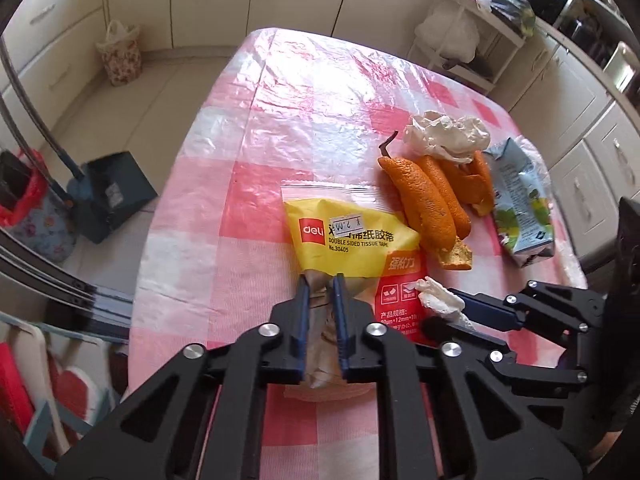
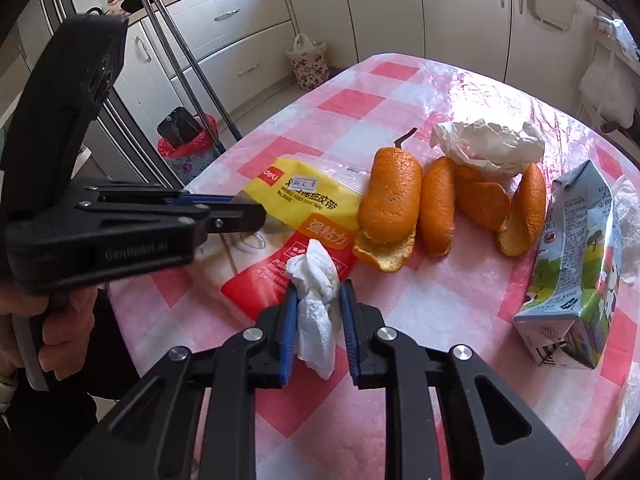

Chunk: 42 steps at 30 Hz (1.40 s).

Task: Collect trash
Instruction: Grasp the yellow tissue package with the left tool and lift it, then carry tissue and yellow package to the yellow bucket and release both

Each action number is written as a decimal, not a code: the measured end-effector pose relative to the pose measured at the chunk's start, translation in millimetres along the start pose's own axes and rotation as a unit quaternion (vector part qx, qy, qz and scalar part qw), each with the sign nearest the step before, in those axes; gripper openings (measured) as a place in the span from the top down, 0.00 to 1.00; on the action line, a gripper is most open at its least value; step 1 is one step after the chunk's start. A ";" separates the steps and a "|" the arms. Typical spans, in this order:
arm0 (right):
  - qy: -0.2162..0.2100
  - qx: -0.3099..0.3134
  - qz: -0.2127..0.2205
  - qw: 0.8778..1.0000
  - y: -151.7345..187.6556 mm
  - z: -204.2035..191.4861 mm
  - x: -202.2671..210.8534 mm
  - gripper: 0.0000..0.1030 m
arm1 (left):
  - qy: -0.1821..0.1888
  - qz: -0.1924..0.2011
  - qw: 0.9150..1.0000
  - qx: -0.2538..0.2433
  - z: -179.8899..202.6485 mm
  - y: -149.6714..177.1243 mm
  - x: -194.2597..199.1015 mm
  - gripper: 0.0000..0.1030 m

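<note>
My left gripper point(image 1: 320, 280) is shut on the lower, clear end of a yellow and red tape packet point(image 1: 348, 236), which lies on the pink checked tablecloth point(image 1: 256, 152). The right wrist view shows that gripper point(image 2: 256, 216) side-on, clamped on the packet point(image 2: 304, 200). My right gripper point(image 2: 320, 290) is shut on a small white tissue wad point(image 2: 316, 304) resting over the packet's red corner; the left wrist view shows this wad point(image 1: 436, 300) too. Beyond lie several orange peels point(image 2: 436, 204), a larger crumpled tissue point(image 2: 488, 144) on top of them, and a crushed milk carton point(image 2: 576, 272) at the right.
On the floor to the left stand a bin lined with a red bag point(image 1: 24, 200), a dark dustpan point(image 1: 112, 196) with a long handle, and a floral bag point(image 1: 120, 56). Cabinets point(image 2: 460, 12) ring the room. A white rack point(image 1: 472, 40) stands behind the table. A hand point(image 2: 68, 320) grips the left tool.
</note>
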State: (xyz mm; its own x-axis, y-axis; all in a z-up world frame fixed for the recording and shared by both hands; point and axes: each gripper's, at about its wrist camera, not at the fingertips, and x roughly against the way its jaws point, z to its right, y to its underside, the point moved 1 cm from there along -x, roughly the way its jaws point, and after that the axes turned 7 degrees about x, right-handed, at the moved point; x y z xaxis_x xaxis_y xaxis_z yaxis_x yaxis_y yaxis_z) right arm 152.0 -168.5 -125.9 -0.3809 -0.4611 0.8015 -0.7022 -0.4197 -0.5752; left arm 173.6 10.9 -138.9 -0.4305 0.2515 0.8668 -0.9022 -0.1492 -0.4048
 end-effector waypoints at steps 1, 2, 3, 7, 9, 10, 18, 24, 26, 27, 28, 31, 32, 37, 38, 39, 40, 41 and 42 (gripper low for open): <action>-0.003 -0.004 0.000 1.000 1.5 0.9 1.6 0.79 | 0.009 -0.002 1.000 0.004 -1.3 1.1 1.0 0.93; -0.006 -0.007 0.001 1.000 2.6 1.7 2.1 0.79 | 0.016 -0.003 1.000 0.005 -1.0 2.0 2.0 0.95; -0.008 -0.009 0.001 1.000 3.2 1.6 2.5 0.79 | 0.030 -0.002 1.000 0.008 -0.5 3.2 4.0 0.96; -0.014 -0.023 0.006 1.000 5.4 5.2 3.5 0.79 | 0.048 0.012 0.999 0.003 3.7 5.2 14.5 0.97; -0.017 -0.032 0.011 0.999 7.2 8.5 5.8 0.79 | 0.044 0.025 0.999 0.002 4.9 3.5 24.6 0.97; -0.019 -0.038 0.014 0.999 9.4 10.0 9.0 0.79 | 0.038 0.035 0.999 -0.001 5.5 2.5 30.4 0.98; -0.012 -0.087 0.068 0.994 45.8 30.6 71.3 0.79 | -0.003 0.106 0.994 -0.028 17.7 -3.3 80.0 0.98; 0.014 -0.144 0.121 0.982 96.0 52.5 136.7 0.79 | 0.022 0.126 0.990 -0.062 58.3 10.7 114.1 0.98; 0.022 -0.162 0.131 0.978 113.8 59.0 153.2 0.79 | 0.030 0.133 0.988 -0.078 79.3 15.3 121.0 0.97; 0.029 -0.170 0.136 0.976 122.5 62.2 161.4 0.79 | 0.037 0.135 0.986 -0.087 91.1 16.7 125.2 0.97; 0.036 -0.175 0.139 0.974 128.2 66.3 166.5 0.79 | 0.045 0.134 0.986 -0.092 101.3 18.1 128.5 0.97; 0.055 -0.196 0.151 0.967 152.9 74.3 187.0 0.79 | 0.066 0.127 0.983 -0.114 133.9 21.8 132.1 0.97; 0.064 -0.205 0.152 0.965 163.3 78.2 193.0 0.79 | 0.072 0.124 0.983 -0.119 143.2 24.1 131.3 0.97; 0.109 -0.264 0.143 0.948 222.7 111.3 215.5 0.79 | 0.110 0.094 0.977 -0.159 206.3 44.4 117.1 0.97; 0.119 -0.277 0.138 0.943 233.8 117.4 217.9 0.79 | 0.116 0.087 0.975 -0.166 218.6 47.6 113.6 0.97; 0.130 -0.292 0.136 0.938 246.3 124.4 222.1 0.79 | 0.125 0.081 0.973 -0.174 233.9 52.3 109.6 0.97; 0.137 -0.306 0.135 0.932 257.2 130.8 225.6 0.79 | 0.133 0.075 0.971 -0.182 247.2 57.6 106.4 0.97; 0.146 -0.319 0.135 0.927 267.3 136.7 229.2 0.79 | 0.145 0.068 0.969 -0.191 265.0 62.4 103.5 0.97; 0.152 -0.328 0.134 0.923 274.1 141.4 232.4 0.79 | 0.152 0.064 0.966 -0.197 278.0 65.7 101.0 0.97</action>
State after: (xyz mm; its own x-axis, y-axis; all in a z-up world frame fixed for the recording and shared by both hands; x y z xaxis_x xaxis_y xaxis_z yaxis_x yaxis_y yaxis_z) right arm -43.9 -501.2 -120.5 -0.6753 -0.1978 0.7105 -0.7329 0.2878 -0.6165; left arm 78.5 -239.4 3.1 -0.4726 0.5340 0.7011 -0.7558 0.1635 -0.6340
